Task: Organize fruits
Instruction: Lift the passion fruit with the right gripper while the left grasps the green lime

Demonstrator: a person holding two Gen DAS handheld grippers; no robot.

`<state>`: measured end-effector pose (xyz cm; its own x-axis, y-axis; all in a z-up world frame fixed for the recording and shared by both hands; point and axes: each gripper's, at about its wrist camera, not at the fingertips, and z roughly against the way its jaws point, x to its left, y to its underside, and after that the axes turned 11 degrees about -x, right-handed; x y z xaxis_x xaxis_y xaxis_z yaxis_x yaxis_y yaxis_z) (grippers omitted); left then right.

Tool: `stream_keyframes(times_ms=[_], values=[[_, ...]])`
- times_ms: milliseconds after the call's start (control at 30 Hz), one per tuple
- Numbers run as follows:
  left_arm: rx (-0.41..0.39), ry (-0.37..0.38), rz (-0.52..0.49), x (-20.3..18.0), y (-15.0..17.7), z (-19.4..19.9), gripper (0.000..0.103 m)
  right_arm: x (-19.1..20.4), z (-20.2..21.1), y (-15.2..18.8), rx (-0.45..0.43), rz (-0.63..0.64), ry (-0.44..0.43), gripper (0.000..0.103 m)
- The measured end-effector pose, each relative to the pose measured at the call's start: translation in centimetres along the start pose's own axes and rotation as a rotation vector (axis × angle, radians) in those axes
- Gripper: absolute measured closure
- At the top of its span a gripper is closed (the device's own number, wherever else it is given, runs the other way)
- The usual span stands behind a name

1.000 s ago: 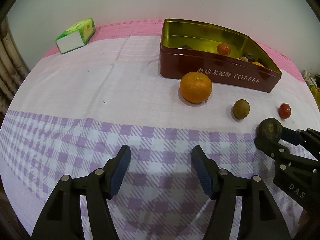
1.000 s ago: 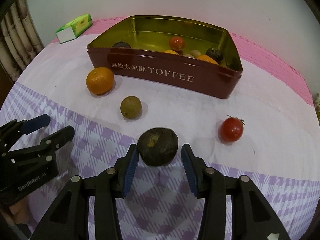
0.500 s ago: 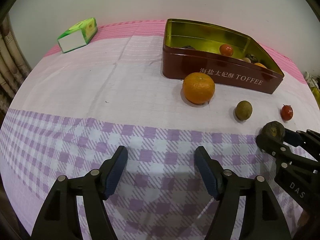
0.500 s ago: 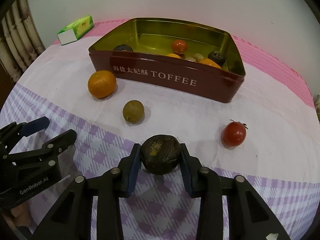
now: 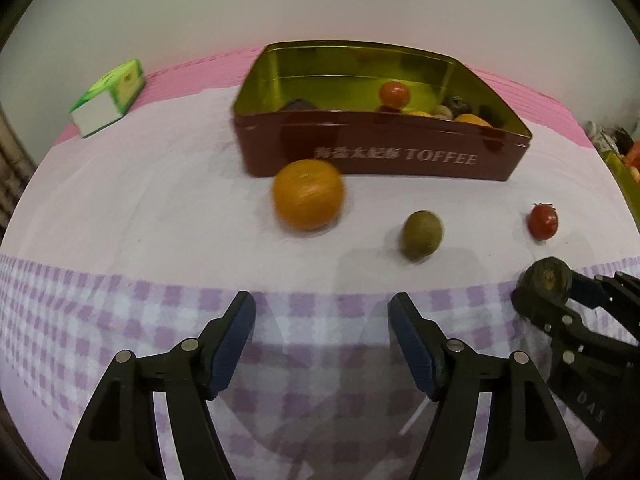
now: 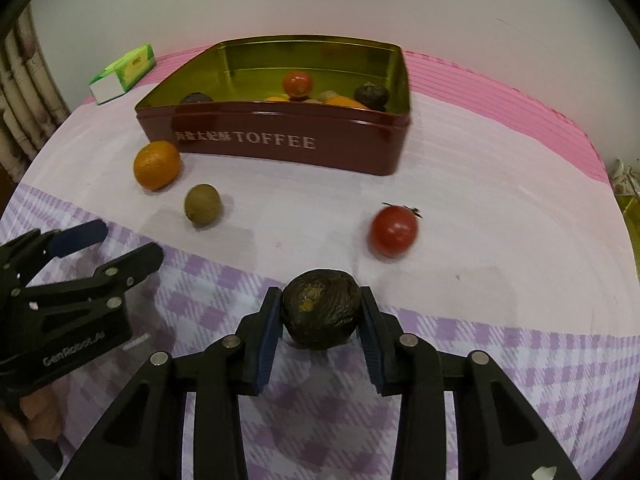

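A: Far left at the back, a green carton [image 6: 124, 67] lies on the pink-and-lilac cloth [image 6: 500, 216]. In front, the left gripper [image 5: 322, 344] hangs with its jaws spread wide, nothing between them.

B: Just ahead of it sits the orange [image 6: 157, 165], touching or nearly touching the front wall of the maroon toffee tin [image 6: 280, 142]. Beside it, a bit nearer us, the small greenish-brown fruit [image 6: 202, 205] rests alone.

A: The tin already has a tomato, some orange pieces and a couple of dark fruits lying on its gold floor.

B: Middle now: the right gripper [image 6: 320, 322] has its pads pressed onto both sides of the dark wrinkled fruit [image 6: 320, 308], over the checked strip of the cloth. I can't tell whether it's clear of the worktop.

A: Just beyond, to the right, the loose red tomato [image 6: 394, 230] sits on the pale part, well apart from the tin.
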<state>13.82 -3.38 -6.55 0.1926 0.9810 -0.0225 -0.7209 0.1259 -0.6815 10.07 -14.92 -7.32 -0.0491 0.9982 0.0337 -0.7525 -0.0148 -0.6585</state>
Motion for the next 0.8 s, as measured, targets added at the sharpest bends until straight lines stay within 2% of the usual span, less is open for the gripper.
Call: stream_keyframes(times_ms=[367,800], values=[[-0.013,0.041,-0.045,-2.9,-1.3,-1.3,0.033,-2.3,0.5,0.5,-0.005,-0.041,0.03,0.068],[-0.014,0.054,-0.053,-3.3,-1.7,-1.7,0.033,-4.1,0.4,0.7,-0.016,-0.058,0.051,0.068]])
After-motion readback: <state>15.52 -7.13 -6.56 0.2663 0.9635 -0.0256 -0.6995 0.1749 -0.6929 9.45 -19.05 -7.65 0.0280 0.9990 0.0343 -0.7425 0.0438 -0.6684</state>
